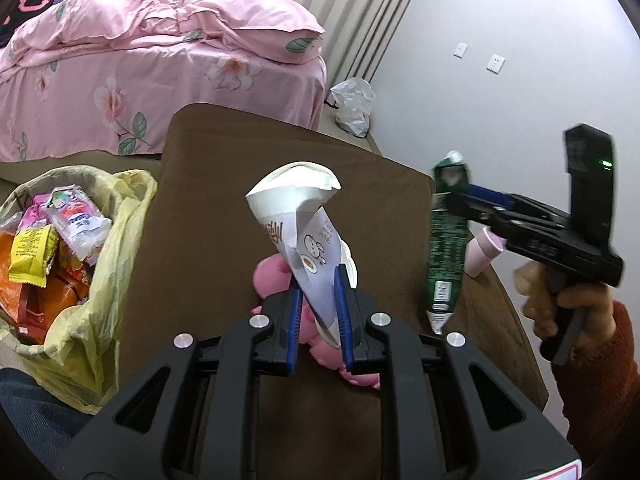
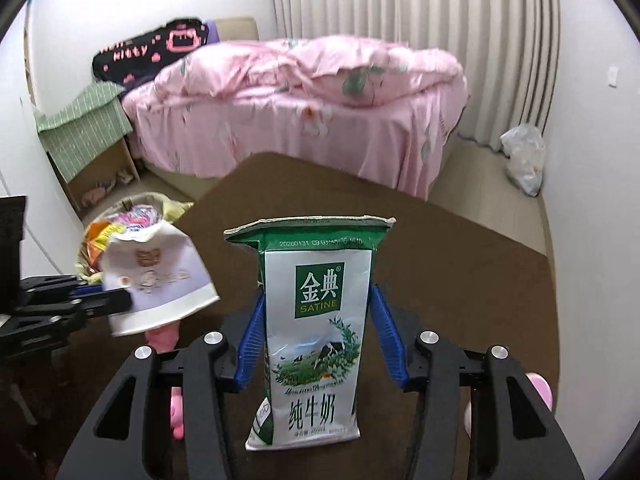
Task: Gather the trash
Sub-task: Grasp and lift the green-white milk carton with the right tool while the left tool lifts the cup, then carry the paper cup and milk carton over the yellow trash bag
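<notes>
My left gripper is shut on a crushed white paper cup and holds it up over the brown table. In the right wrist view the same cup hangs at the left, in the left gripper. My right gripper is shut on a green and white milk carton, upright between the blue fingers. From the left wrist view the carton hangs above the table's right side in the right gripper. A trash bin with a yellow bag stands left of the table, full of wrappers.
A pink plush toy lies on the table under the left gripper. A pink paper cup stands near the table's right edge. Beyond are a pink bed and a white plastic bag on the floor. A hand with an orange sleeve grips the right tool.
</notes>
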A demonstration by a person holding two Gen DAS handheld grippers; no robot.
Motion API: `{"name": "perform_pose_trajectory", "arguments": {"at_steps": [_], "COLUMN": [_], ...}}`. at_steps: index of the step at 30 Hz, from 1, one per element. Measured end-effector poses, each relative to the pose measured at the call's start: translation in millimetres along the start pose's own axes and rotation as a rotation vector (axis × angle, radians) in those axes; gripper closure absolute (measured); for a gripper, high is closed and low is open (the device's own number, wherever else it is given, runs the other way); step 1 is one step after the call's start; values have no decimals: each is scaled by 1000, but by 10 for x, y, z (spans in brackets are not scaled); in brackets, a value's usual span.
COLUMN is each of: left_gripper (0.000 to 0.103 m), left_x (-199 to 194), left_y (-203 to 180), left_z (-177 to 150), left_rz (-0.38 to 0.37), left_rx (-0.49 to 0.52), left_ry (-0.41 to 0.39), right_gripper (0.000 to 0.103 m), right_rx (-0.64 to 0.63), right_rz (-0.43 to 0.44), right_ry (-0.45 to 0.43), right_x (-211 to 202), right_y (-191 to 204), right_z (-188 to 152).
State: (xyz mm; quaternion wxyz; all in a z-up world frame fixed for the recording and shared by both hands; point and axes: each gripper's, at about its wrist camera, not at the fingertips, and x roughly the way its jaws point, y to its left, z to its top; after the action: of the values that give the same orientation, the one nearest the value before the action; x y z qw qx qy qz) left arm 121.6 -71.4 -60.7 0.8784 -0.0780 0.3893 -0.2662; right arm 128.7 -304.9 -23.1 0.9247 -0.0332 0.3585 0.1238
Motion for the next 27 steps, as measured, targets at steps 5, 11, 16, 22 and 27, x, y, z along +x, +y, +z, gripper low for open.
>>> {"name": "perform_pose_trajectory", "arguments": {"at_steps": [5, 11, 16, 22, 27], "left_gripper": [92, 93, 94, 94, 94], "left_x": [92, 123, 20, -287, -613], "left_y": [-200, -462, -573, -493, -279], "left_z": [19, 47, 76, 197, 306], "left_rz": [8, 27, 42, 86, 137], "left_rx": [57, 127, 152, 142, 113], "left_ry": [12, 7, -15, -92, -165], "right_gripper": [56, 56, 56, 56, 56], "right_rx": [37, 63, 65, 23, -20], "right_rz": [-2, -2, 11, 31, 72], "right_ry": [-57, -107, -155, -241, -297], "right_x": [-297, -529, -669, -870, -962], "right_y": [-163, -278, -261, -81, 146], "right_z": [-167, -295, -304, -94, 146]}}
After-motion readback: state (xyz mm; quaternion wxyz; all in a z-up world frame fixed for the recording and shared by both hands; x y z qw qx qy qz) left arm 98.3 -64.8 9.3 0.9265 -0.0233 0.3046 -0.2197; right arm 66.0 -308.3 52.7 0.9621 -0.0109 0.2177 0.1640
